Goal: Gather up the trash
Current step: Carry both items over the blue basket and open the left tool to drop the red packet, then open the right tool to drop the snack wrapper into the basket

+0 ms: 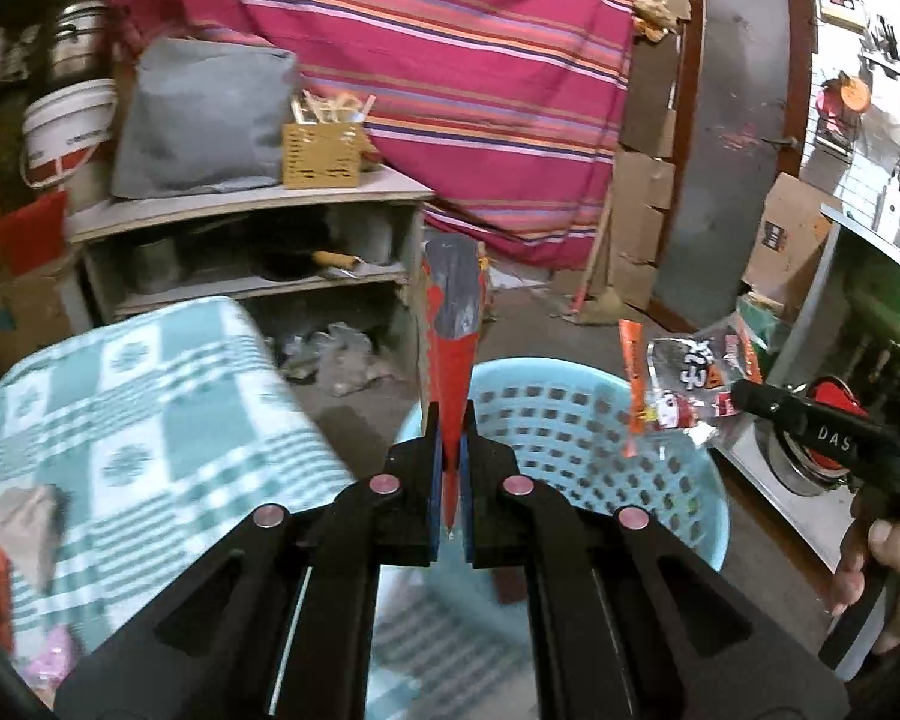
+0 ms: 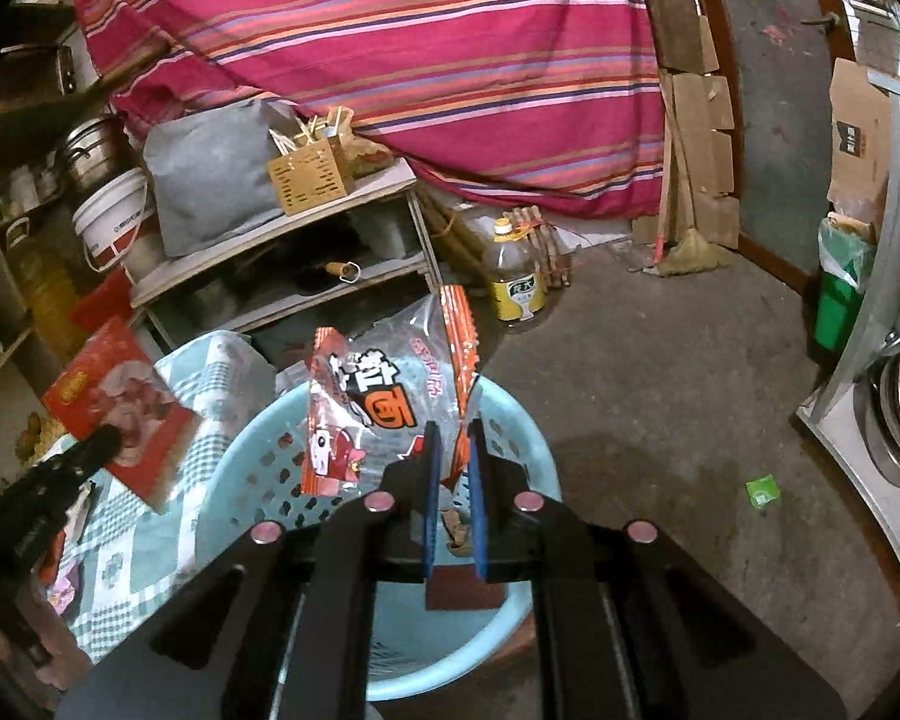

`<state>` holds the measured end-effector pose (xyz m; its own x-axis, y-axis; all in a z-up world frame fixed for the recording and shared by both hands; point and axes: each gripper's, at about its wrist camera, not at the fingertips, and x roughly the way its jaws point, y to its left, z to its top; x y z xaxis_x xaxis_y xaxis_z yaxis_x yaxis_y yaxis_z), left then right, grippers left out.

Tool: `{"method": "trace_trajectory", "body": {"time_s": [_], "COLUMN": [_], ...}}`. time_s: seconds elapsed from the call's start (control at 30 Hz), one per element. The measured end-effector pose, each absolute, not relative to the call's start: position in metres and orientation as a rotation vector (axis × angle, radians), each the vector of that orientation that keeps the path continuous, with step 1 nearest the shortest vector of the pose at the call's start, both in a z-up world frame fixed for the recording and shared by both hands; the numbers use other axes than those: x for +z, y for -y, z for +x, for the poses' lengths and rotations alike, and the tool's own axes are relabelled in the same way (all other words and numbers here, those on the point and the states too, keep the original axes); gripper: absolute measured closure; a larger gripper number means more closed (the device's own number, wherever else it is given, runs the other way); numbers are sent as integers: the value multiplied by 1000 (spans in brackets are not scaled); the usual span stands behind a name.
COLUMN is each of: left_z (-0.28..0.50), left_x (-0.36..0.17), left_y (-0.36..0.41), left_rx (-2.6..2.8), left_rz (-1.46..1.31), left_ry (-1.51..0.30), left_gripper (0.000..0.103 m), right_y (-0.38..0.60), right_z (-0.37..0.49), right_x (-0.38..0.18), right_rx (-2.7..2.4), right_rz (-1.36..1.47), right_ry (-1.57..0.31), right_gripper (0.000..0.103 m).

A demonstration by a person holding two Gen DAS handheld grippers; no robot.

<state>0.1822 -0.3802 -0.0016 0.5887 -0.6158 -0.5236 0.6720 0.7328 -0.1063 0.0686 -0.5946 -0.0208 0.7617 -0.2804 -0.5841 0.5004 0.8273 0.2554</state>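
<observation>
Left claw [image 1: 450, 420] clenched on flat red foil packet [image 1: 450, 324], right claw [image 2: 450, 438] pinching clear crinkly snack wrapper [image 2: 378, 396] by edge. Both over pale blue plastic basket [image 1: 570, 420]. Featherlight, floppy, slippery stuff; edge grip seems best.

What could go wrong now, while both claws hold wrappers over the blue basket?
1. The flat red packet in the left claw hangs near the light blue perforated plastic basket's rim; released here, it may fall outside.
2. The clear orange-edged plastic wrapper in the right claw is wide and may catch the rim.
</observation>
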Motion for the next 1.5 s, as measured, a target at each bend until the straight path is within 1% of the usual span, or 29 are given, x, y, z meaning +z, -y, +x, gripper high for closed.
{"method": "trace_trajectory", "body": {"time_s": [0.17, 0.23, 0.33, 0.43, 0.5, 0.63, 0.7, 0.73, 0.77, 0.8, 0.9, 0.93, 0.97, 1.0, 1.03, 1.17, 1.23, 1.27, 1.5], "left_z": [185, 188, 192, 197, 199, 200, 199, 198, 197, 197, 202, 204, 205, 205, 205, 205, 208, 208, 210], "left_x": [-13, -15, -16, -17, -17, -13, -10, -8, -6, -4, 1, 3, 4, 6, 8, 15, 19, 21, 30], "left_y": [403, 409, 412, 410, 407, 396, 387, 384, 379, 372, 353, 348, 342, 334, 327, 296, 278, 269, 199], "left_rx": [-779, -783, -783, -784, -775, -731, -690, -673, -653, -628, -599, -588, -578, -562, -552, -491, -466, -455, -340], "left_rz": [107, 115, 107, 88, 82, 86, 96, 101, 103, 101, 89, 84, 81, 79, 79, 70, 53, 43, 25], "left_ry": [-600, -610, -621, -644, -650, -630, -607, -596, -583, -569, -566, -566, -563, -558, -554, -535, -538, -540, -533], "left_gripper": [100, 98, 92, 84, 71, 57, 43, 38, 28, 22, 19, 17, 14, 12, 11, 7, 6, 6, 6], "right_y": [600, 601, 603, 604, 603, 602, 601, 600, 598, 596, 591, 588, 586, 583, 581, 572, 564, 561, 507], "right_z": [67, 67, 66, 66, 67, 70, 72, 73, 76, 77, 85, 90, 93, 97, 100, 111, 113, 114, 118], "right_x": [-25, -26, -26, -27, -27, -28, -28, -28, -28, -29, -32, -34, -35, -38, -40, -46, -46, -45, -21], "right_rx": [-439, -441, -446, -448, -450, -447, -443, -440, -437, -435, -435, -431, -429, -436, -448, -461, -473, -477, -398], "right_rz": [425, 425, 430, 432, 432, 430, 427, 426, 423, 419, 408, 409, 409, 406, 403, 400, 386, 377, 305], "right_ry": [-567, -571, -573, -577, -581, -588, -592, -595, -601, -606, -628, -641, -647, -660, -668, -711, -718, -718, -646], "right_gripper": [94, 94, 94, 94, 94, 94, 93, 93, 93, 90, 89, 86, 79, 55, 34, 32, 26, 26, 23]}}
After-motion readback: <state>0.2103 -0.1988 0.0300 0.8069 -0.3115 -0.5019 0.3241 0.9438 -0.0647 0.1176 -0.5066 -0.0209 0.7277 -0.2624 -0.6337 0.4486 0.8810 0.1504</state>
